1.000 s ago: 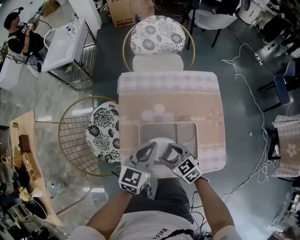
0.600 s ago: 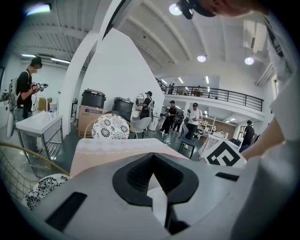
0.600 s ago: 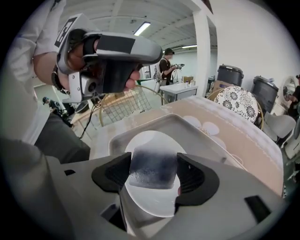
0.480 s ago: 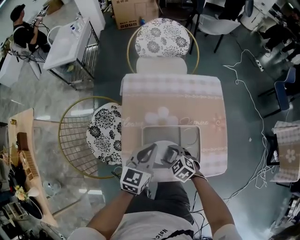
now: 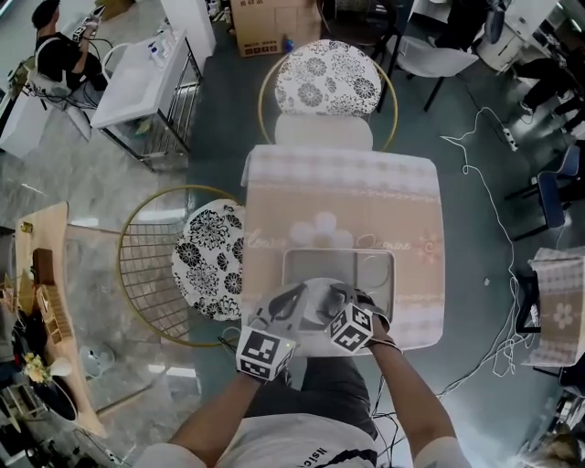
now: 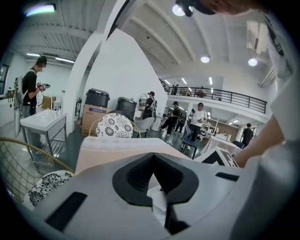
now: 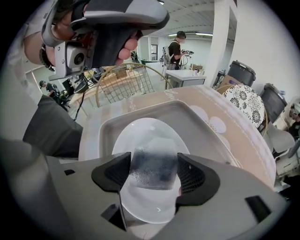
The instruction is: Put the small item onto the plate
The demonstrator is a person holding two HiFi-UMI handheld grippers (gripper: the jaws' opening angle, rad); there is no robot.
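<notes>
My right gripper [image 7: 154, 180] is shut on a small, translucent grey square item [image 7: 153, 165], held just above a white oval plate [image 7: 140, 136]. The plate lies in a grey tray [image 7: 197, 123] on the pink-clothed table [image 5: 343, 196]. In the head view both grippers hover at the tray's near edge: left gripper [image 5: 291, 302], right gripper [image 5: 341, 295], the plate [image 5: 317, 285] showing between them. My left gripper [image 6: 154, 176] has its jaws closed together in the air; a small white scrap [image 6: 158, 205] shows at their base, and whether it is gripped is unclear.
A floral-cushioned chair [image 5: 329, 78] stands at the table's far side and another [image 5: 210, 247] at its left. The person's lap is against the table's near edge. A cardboard box [image 5: 270, 23] and a white rack [image 5: 137, 82] stand further off.
The head view has drifted, so the table sits lower and more to the right in frame. The right gripper has turned slightly over the plate; both stay at the tray's near edge.
</notes>
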